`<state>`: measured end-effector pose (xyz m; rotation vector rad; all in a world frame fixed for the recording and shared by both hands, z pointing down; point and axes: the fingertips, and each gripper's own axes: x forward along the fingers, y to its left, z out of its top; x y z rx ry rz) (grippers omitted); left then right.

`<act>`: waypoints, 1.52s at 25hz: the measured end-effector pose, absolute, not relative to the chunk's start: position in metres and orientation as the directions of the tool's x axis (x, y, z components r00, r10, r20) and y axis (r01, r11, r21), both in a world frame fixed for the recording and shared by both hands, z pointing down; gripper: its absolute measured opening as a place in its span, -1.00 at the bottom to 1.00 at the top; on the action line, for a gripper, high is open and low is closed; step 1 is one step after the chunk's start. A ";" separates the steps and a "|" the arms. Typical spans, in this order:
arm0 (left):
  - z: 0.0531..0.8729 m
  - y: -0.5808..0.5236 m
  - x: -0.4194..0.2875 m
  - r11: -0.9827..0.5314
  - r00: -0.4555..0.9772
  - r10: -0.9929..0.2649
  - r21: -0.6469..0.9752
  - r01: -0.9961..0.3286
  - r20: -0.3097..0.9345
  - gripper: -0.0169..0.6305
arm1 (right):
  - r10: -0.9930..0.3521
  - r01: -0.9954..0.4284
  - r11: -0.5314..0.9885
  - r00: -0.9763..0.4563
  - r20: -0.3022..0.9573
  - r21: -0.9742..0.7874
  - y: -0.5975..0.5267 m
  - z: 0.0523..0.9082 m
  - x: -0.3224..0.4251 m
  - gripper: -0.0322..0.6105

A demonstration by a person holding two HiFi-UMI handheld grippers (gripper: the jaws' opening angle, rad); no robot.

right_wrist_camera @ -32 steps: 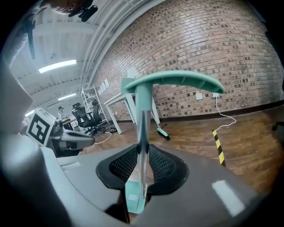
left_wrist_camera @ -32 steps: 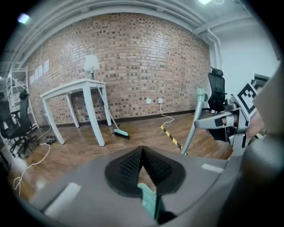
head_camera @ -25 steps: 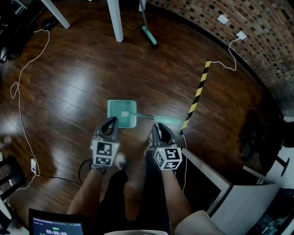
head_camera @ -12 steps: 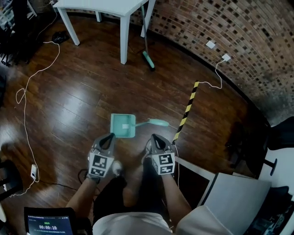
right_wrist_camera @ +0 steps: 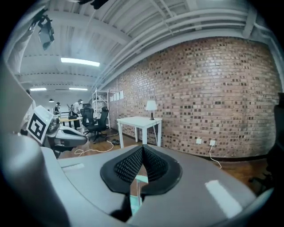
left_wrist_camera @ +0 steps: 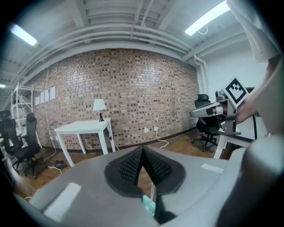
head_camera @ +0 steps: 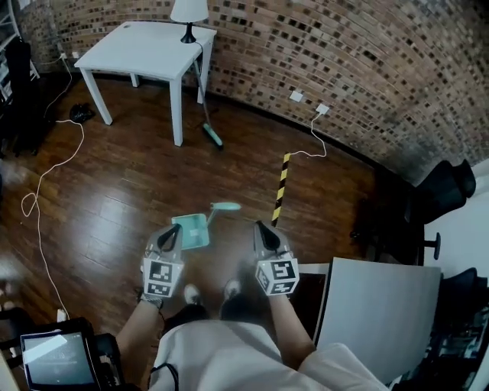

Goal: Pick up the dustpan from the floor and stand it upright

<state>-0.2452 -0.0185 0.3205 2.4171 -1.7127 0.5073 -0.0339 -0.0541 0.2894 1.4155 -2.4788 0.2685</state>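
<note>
The teal dustpan [head_camera: 191, 230] stands on the dark wood floor just ahead of the person's feet. Its thin handle rises to a teal grip [head_camera: 225, 206]. My left gripper [head_camera: 170, 234] hangs to the left of the pan, shut and empty. My right gripper [head_camera: 263, 231] is to the right of the handle, shut and empty, apart from it. In the left gripper view the closed jaws [left_wrist_camera: 142, 151] point at the brick wall, and a sliver of the dustpan [left_wrist_camera: 147, 205] shows below them. The right gripper view has its jaws [right_wrist_camera: 143, 148] closed too, with a bit of the dustpan [right_wrist_camera: 134, 205] underneath.
A white table [head_camera: 145, 50] with a lamp [head_camera: 189, 11] stands by the brick wall, and a broom [head_camera: 212, 136] leans beside it. A yellow-black striped strip [head_camera: 280, 187] and white cables [head_camera: 46, 172] lie on the floor. A black chair [head_camera: 439, 187] and a white desk [head_camera: 378, 313] are at the right.
Both grippers have risen well above the dustpan as the person stood up. The right jaws, partly open by the handle a second ago, have closed empty. The dustpan stayed on the floor.
</note>
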 end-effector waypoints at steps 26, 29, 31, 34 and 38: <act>0.140 -0.002 -0.168 -0.393 0.393 -0.919 -0.122 -0.911 0.032 -0.94 | -0.902 -0.902 0.432 -0.432 0.003 -0.002 0.001 0.120 0.029 -0.86; 0.148 0.002 -0.181 -0.395 0.393 -0.919 -0.095 -0.914 0.043 -0.94 | -0.909 -0.909 0.417 -0.416 0.017 0.004 0.005 0.123 0.024 -0.86; 0.154 0.007 -0.190 -0.412 0.409 -0.911 -0.077 -0.908 0.057 -0.94 | -0.918 -0.919 0.394 -0.394 0.039 -0.002 0.015 0.125 0.023 -0.86; 0.180 0.022 -0.203 -0.437 0.432 -0.895 -0.028 -0.899 0.112 -0.94 | -0.931 -0.933 0.350 -0.356 0.084 -0.087 0.037 0.138 0.027 -0.86; 0.236 0.040 -0.221 -0.449 0.439 -0.874 0.002 -0.894 0.208 -0.94 | -0.940 -0.950 0.299 -0.309 0.142 -0.090 0.063 0.159 0.031 -0.86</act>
